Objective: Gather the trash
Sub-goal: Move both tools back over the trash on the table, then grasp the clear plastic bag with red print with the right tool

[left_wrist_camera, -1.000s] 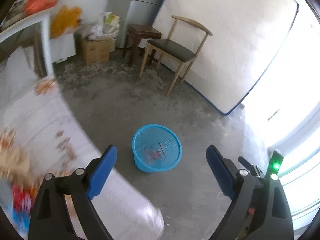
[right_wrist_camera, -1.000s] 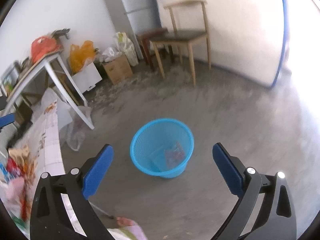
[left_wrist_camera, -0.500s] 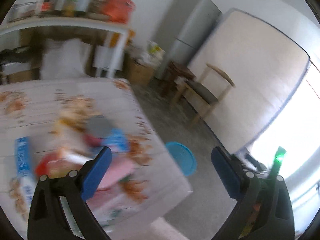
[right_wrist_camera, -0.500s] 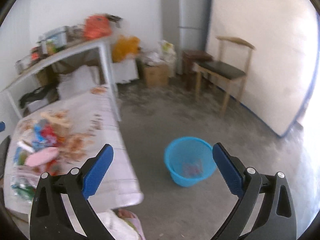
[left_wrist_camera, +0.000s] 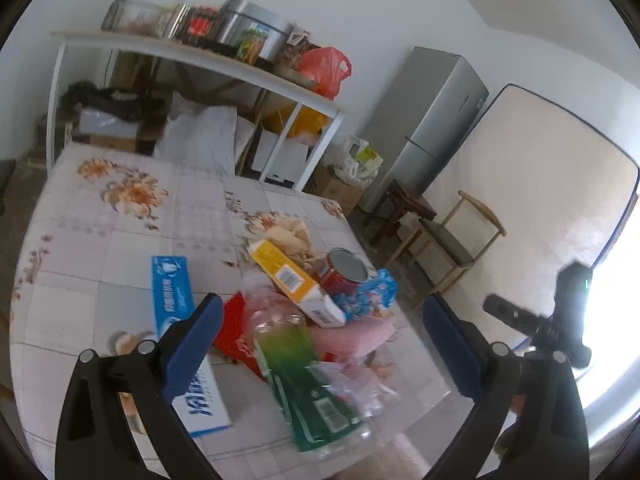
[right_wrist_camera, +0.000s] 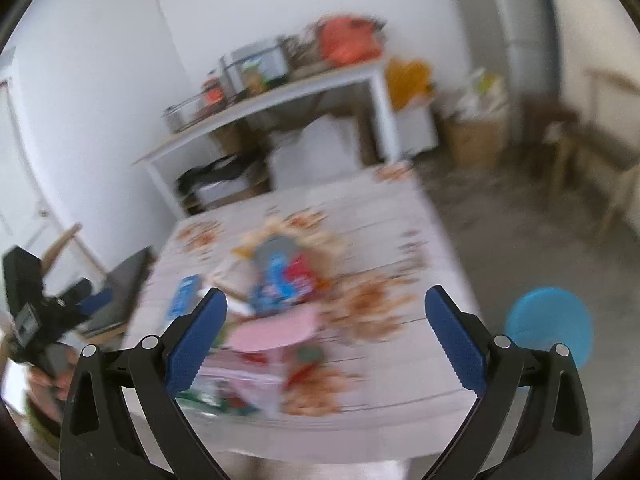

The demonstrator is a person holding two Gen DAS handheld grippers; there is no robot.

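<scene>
Swing from bin to table, both views: a second ago aimed down at the blue bin on the floor, now aimed at the trash pile on the flowered table (left_wrist_camera: 120,216).

Left wrist view, left to right: blue box (left_wrist_camera: 176,320) at lower left, partly behind the near finger; red sheet (left_wrist_camera: 236,332) beside it; clear bottle with green label (left_wrist_camera: 296,364) low in the centre, pointing toward the camera; yellow-and-white carton (left_wrist_camera: 296,286) lying across the heap; red can (left_wrist_camera: 346,274) upright just right of it; blue-and-white wrapper (left_wrist_camera: 370,294) and pink pack (left_wrist_camera: 352,336) at the pile's right edge. Left gripper (left_wrist_camera: 320,344) spread wide, nothing between the pads, bracketing bottle and carton. Bin out of this frame.

Right wrist view, badly blurred: same pile mid-frame, only the pink pack (right_wrist_camera: 276,330) and a blue smear tellable. Right gripper (right_wrist_camera: 326,344) likewise spread and empty. Bin (right_wrist_camera: 548,326) at the right edge, on the floor beside the table.

Meaning for the task: probably a drop just finished and a fresh pick about to start, with much trash left on the table. Likely next target the bottle or carton, nearest the left pads.
</scene>
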